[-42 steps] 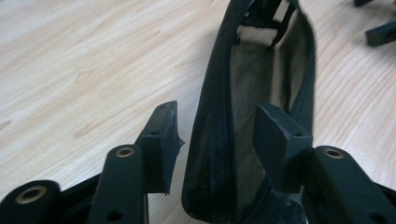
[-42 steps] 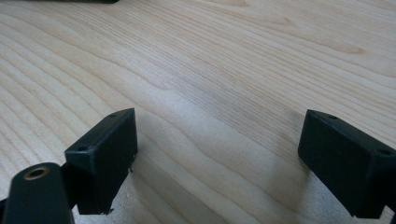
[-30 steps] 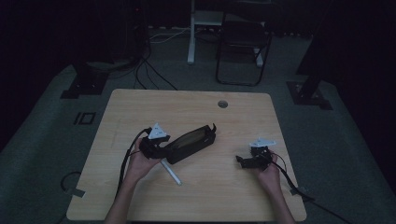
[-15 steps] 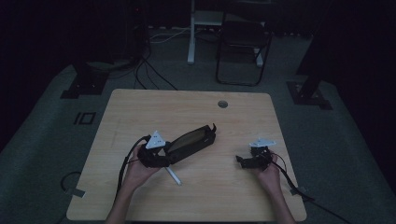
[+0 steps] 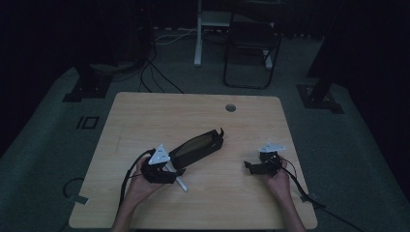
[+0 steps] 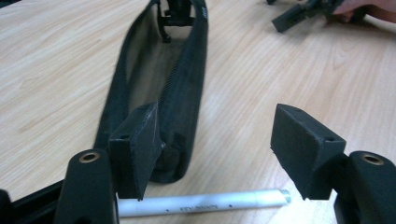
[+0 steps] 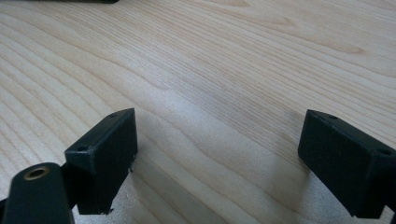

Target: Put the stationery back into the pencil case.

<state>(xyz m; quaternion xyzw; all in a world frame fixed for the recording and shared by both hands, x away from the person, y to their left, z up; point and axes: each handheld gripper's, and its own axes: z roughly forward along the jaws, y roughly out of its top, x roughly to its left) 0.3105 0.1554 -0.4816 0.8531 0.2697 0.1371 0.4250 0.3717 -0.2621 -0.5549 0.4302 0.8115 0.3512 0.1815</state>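
1. High view: a black pencil case (image 5: 197, 147) lies unzipped near the middle of the table (image 5: 145, 111), its long axis slanting from the near-left toward the far-right corner. The left gripper (image 5: 175, 170) sits at its near end, beside a white pen (image 5: 182, 183). The right gripper (image 5: 247, 166) rests well apart toward the right edge.

2. Left gripper view: its jaws, which have just been opening, stand spread with nothing pinched. The pen (image 6: 201, 202) lies crosswise just before them, the case (image 6: 159, 88) running away beyond. This hand is judged far nearer for a pickup.

3. Right gripper view: jaws spread over bare wood, holding nothing.
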